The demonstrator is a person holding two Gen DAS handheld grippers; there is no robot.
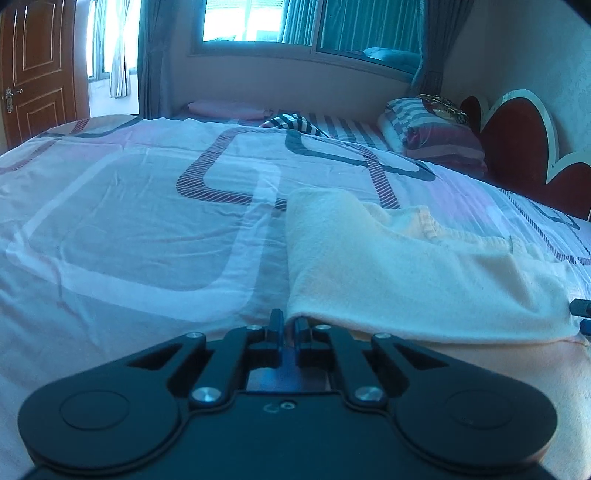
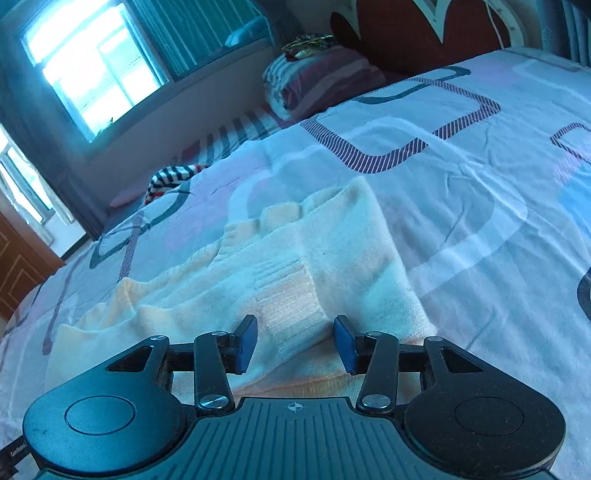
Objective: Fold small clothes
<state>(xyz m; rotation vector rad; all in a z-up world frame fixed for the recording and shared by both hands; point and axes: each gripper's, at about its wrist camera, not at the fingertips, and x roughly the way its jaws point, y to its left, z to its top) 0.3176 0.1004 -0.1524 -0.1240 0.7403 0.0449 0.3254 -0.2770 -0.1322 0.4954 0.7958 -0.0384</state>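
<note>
A small cream-white garment [image 1: 406, 266] lies folded on the patterned bed sheet [image 1: 147, 221]. My left gripper [image 1: 290, 325] is shut on the garment's near left corner, the fabric edge pinched between the jaws. In the right wrist view the same garment [image 2: 280, 266] lies spread ahead in layered folds. My right gripper [image 2: 295, 336] is open, its blue-padded jaws wide apart on either side of a raised fold of the garment's near edge. The right gripper's tips also show at the far right edge of the left wrist view [image 1: 581, 314].
Striped pillows [image 1: 436, 136] and a red headboard [image 1: 517, 147] stand at the bed's far right. A striped cloth [image 1: 295, 123] lies at the far edge under the window [image 1: 295, 22]. A wooden door [image 1: 37, 70] is at the left.
</note>
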